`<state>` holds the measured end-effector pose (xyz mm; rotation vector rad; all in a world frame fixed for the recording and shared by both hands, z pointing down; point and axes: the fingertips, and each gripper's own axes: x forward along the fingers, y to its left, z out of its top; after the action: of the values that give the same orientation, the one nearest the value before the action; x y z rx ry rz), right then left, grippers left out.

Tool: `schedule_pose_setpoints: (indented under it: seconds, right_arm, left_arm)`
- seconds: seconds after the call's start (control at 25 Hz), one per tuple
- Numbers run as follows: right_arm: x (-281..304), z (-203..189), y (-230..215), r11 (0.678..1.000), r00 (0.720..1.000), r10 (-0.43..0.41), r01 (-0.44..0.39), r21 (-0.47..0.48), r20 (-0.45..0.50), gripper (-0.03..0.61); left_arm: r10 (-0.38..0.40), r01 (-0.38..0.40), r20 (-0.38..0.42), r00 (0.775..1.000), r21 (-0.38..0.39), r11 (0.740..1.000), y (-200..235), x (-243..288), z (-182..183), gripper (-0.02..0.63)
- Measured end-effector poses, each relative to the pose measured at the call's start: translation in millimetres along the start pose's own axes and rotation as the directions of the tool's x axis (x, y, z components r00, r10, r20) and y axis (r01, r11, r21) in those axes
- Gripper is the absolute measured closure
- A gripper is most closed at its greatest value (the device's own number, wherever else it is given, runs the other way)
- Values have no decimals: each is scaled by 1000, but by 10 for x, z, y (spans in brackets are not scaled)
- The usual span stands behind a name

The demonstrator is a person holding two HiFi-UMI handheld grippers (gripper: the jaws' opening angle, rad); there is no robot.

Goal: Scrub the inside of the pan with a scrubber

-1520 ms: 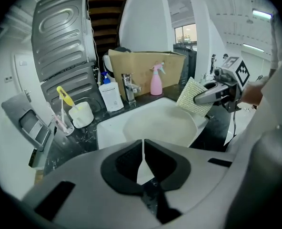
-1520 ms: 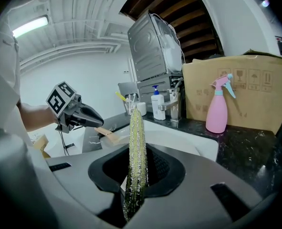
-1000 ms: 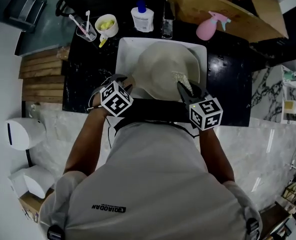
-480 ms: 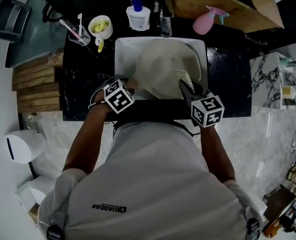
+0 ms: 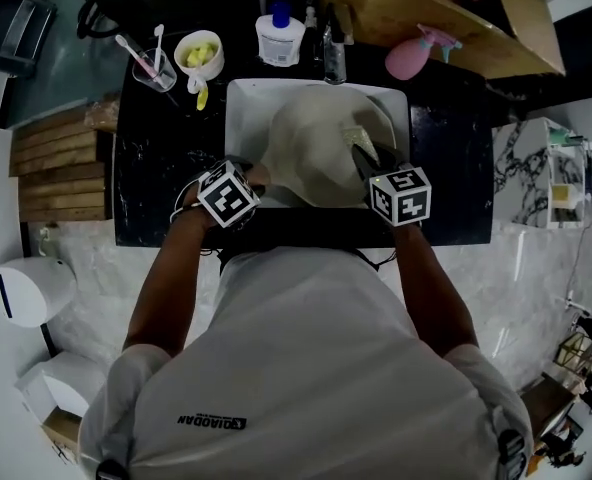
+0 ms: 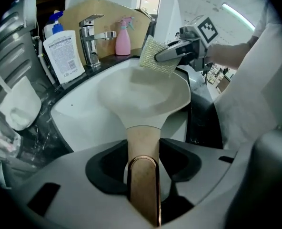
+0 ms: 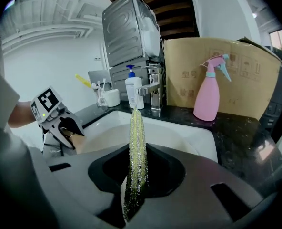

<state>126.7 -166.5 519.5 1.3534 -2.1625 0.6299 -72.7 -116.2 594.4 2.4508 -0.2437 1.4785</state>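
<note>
Scrubbing seems not yet begun: jaws of the left gripper, just opening, loosely straddle the wooden handle of the cream round pan, while the right gripper pinches the yellow-green mesh scrubber near its far rim.

The person wears a loose, pale grey short-sleeved shirt with a small line of dark lettering near its left side. A black band crosses its far edge, and a thin dark cable loops by the left wrist. The left gripper and right gripper each have a pale grey shell and dark jaws. The left cube and right cube are white with black square markers. A tiny green light glows under the left cube. The left jaws have just been opening, the pan handle between them.
</note>
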Motion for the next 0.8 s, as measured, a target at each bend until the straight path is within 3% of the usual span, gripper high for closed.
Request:
schedule_pose_setpoints:
  seconds: [0.36,0.56,0.8]
  right_arm:
    - [785,97,-425,990,990,-98,87,-107,-103,502]
    - [1064,57,-706,981,971,-184,173,-86,-153,502]
    - [1301,74,-659,973,963,-208,185,-137,-172,502]
  left_arm:
    - [0,0,18,1000,6,1000,10,4,-12,403]
    - [-9,9,22,1000,0,1000,9,5,-14,403]
    - [-4,4,20,1000,3,1000,15,10,-11,403]
